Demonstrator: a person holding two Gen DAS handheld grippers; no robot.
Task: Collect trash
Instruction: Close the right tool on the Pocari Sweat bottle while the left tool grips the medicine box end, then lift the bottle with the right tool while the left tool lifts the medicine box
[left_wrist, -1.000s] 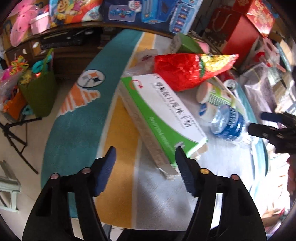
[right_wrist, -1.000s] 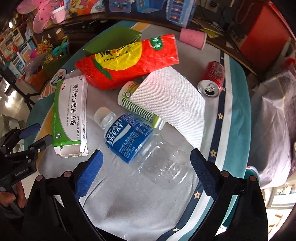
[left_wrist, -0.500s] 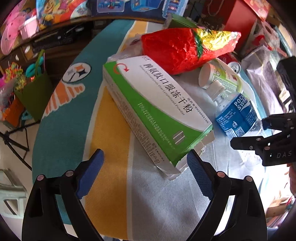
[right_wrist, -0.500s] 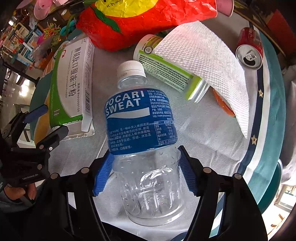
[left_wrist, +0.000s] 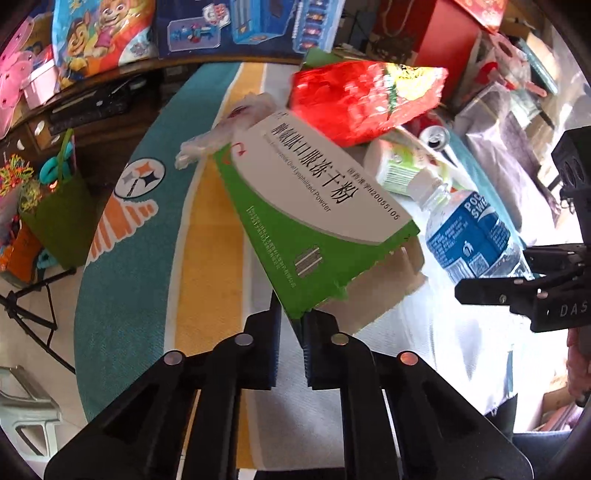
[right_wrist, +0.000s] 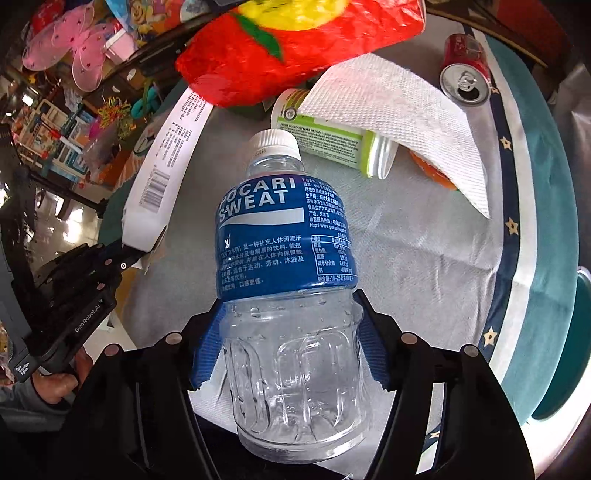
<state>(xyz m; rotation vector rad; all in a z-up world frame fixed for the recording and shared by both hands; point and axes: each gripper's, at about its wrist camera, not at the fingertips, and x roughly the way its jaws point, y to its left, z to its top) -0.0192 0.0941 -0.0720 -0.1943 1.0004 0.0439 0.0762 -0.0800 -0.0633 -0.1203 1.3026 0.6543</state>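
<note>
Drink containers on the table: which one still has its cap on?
The clear plastic Pocari Sweat bottle with the blue label, white cap on. The red drink can lies opened.

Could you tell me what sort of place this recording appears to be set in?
Probably a home playroom or a toy-filled living room: a children's rug with a cartoon pattern covers the floor, boxed toys line the wall, and pink fairy wings lie among more playthings.

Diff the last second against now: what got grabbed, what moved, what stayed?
Left gripper has just closed on the box corner and tilted it up. Right gripper closed around the bottle, pads on its clear lower body. Unchanged: red bag, can, paper towel, green tube.
</note>
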